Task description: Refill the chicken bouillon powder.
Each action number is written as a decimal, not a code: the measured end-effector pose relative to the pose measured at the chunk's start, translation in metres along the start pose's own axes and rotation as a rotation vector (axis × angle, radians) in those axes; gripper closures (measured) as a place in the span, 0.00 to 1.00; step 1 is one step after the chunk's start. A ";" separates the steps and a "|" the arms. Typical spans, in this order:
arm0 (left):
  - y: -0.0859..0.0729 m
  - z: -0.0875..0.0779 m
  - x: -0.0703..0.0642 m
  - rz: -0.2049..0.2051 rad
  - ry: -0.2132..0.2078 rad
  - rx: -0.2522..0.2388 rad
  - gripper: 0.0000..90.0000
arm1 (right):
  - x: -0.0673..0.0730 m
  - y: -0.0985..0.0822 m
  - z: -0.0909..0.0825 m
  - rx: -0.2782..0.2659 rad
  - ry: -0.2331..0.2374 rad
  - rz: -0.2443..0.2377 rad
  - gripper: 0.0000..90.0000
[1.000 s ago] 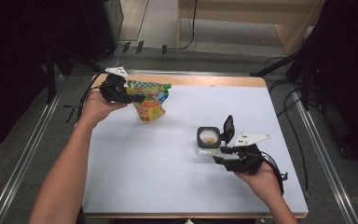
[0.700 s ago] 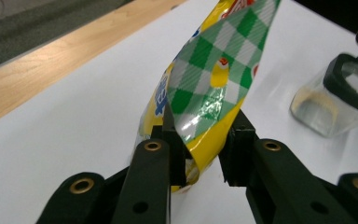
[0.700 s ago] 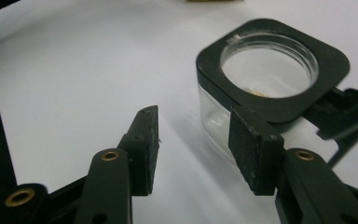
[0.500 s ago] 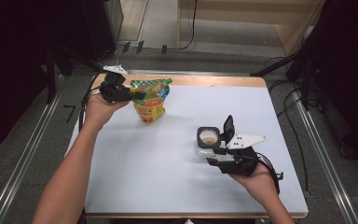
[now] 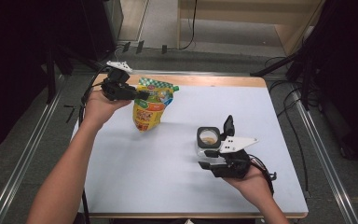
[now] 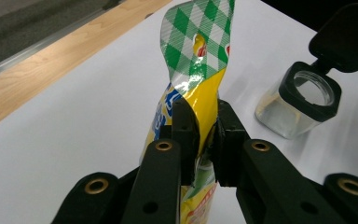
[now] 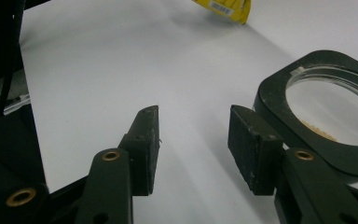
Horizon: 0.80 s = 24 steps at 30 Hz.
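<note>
The pouch (image 6: 193,74) is glossy, crinkled foil-like plastic, the jar (image 6: 298,100) clear and smooth with a matt black plastic lid, and the worktop (image 5: 177,177) matt white with a bare wooden strip along its far edge.

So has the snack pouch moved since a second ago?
Yes. The pouch, pinched by the left gripper whose jaws have just been closing on its top, has swung upright and lifted, its bottom nearer the table's wooden far edge than before.
</note>
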<state>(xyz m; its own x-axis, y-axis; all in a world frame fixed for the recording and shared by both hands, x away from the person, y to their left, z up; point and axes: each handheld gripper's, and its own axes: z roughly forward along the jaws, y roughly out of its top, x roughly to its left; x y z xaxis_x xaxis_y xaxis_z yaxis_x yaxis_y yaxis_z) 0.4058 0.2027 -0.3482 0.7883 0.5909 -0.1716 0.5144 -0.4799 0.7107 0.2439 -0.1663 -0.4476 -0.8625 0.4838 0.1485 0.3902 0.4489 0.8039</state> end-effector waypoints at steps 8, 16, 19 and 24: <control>0.000 -0.005 -0.017 0.028 -0.031 0.014 0.95 | 0.004 0.002 0.006 0.009 0.012 -0.015 0.61; -0.002 -0.013 -0.036 0.044 -0.065 -0.019 0.95 | 0.006 0.003 0.009 0.007 0.012 -0.016 0.61; -0.006 -0.011 -0.043 0.048 -0.073 -0.027 0.95 | 0.007 0.003 0.012 0.009 0.015 -0.022 0.61; -0.015 -0.007 -0.052 0.047 -0.095 -0.054 0.95 | 0.007 0.003 0.014 0.010 0.015 -0.021 0.61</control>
<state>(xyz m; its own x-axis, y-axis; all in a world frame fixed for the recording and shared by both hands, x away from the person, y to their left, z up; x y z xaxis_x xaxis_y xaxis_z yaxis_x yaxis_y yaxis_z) 0.3541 0.1839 -0.3449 0.8409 0.5032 -0.1991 0.4589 -0.4682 0.7551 0.2434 -0.1515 -0.4523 -0.8753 0.4627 0.1408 0.3754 0.4664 0.8010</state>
